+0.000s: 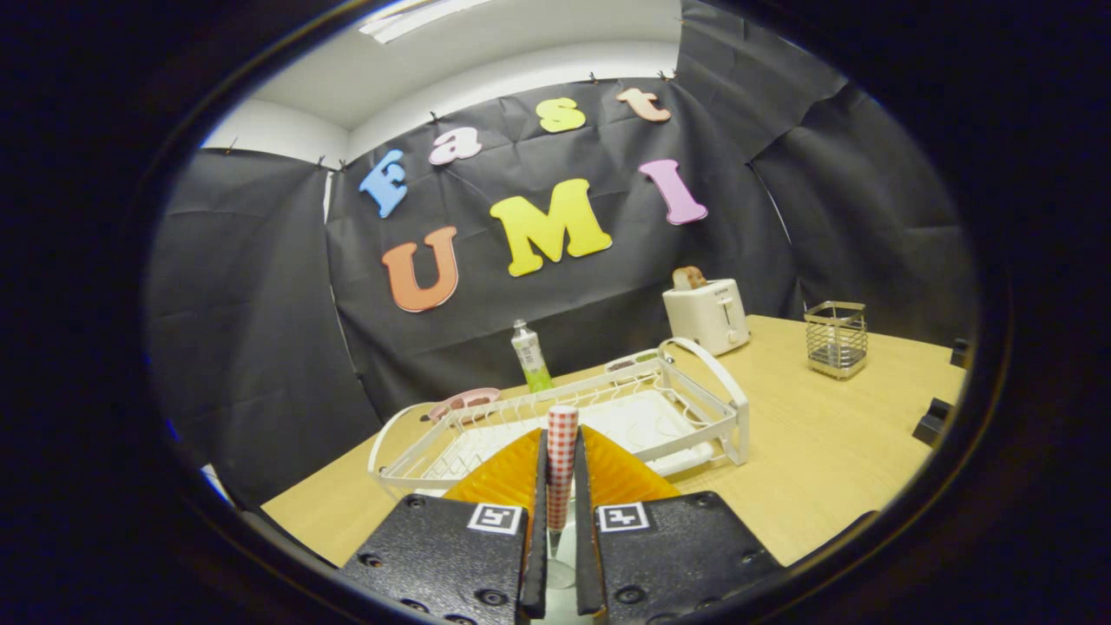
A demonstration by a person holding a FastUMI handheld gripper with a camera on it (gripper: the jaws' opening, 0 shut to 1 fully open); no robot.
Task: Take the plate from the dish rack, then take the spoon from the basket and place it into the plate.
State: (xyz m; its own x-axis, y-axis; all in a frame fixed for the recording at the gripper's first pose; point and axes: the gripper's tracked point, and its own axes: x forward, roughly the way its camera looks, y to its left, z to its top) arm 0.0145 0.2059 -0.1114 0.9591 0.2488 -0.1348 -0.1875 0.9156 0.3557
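Gripper (561,486) body is seen as two flat black textured blocks, one per side, split by a narrow gap. Round screw heads are set along the lower faces of both blocks. A small square black-and-white marker is fixed on the top inner corner of each block. Two thin upright fingers (542,503) are mounted on the inner edges, with ribbed wedge-shaped backing pieces flared outward behind them.

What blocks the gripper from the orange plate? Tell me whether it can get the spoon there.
Probably yes. The gripper is shut on the checked-handled spoon, and the orange plate lies just ahead of its fingers, nearer than the white dish rack, with nothing seen between them.
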